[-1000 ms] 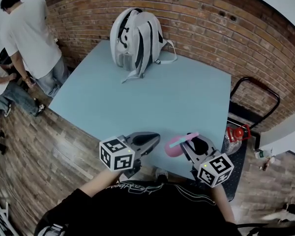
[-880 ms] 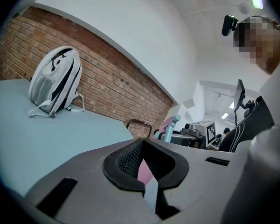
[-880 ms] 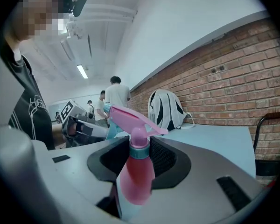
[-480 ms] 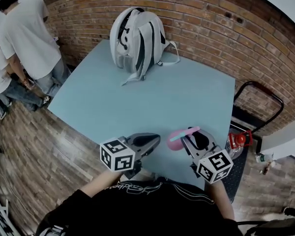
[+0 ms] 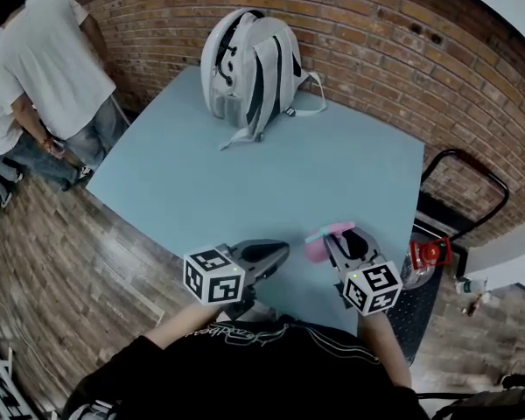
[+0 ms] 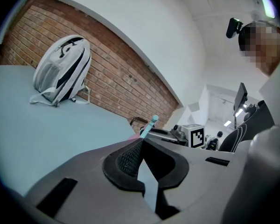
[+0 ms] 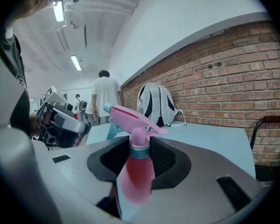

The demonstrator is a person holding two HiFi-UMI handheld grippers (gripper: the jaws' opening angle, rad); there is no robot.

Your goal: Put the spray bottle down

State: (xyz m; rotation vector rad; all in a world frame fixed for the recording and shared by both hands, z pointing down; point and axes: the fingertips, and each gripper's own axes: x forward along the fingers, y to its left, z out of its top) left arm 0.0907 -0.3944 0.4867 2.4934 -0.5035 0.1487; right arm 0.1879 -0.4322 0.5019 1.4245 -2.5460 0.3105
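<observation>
The right gripper (image 5: 339,240) is clamping the pink plastic spray bottle with the teal collar and nozzle (image 7: 134,169) just under its trigger head. Its ribbed pads are pressing on either side of the neck, and the rounded body is hanging below them. The bottle is sitting over the pale blue square table (image 5: 271,169), close to the table's near edge and towards its near right corner. No view is showing whether the base is touching the table top. The left gripper (image 5: 276,252) is hovering just beside the bottle over the same near edge, its jaws brought together with nothing between them.

The edge is looking like the main danger. With the bottle this close to the table's near edge, a release while the base is off the surface, or while the body is leaning, is likely to send it tipping and rolling off the table. The grip at the neck is leaving the body free to swing, which is making a square landing harder to judge. The trigger lever is overhanging the jaws, so a careless withdrawal is liable to catch it and drag the bottle over. The neighbouring left gripper could also be knocking it. The white and grey fabric backpack (image 5: 249,64) is standing at the table's far corner, well apart, and is posing no obstacle.
</observation>
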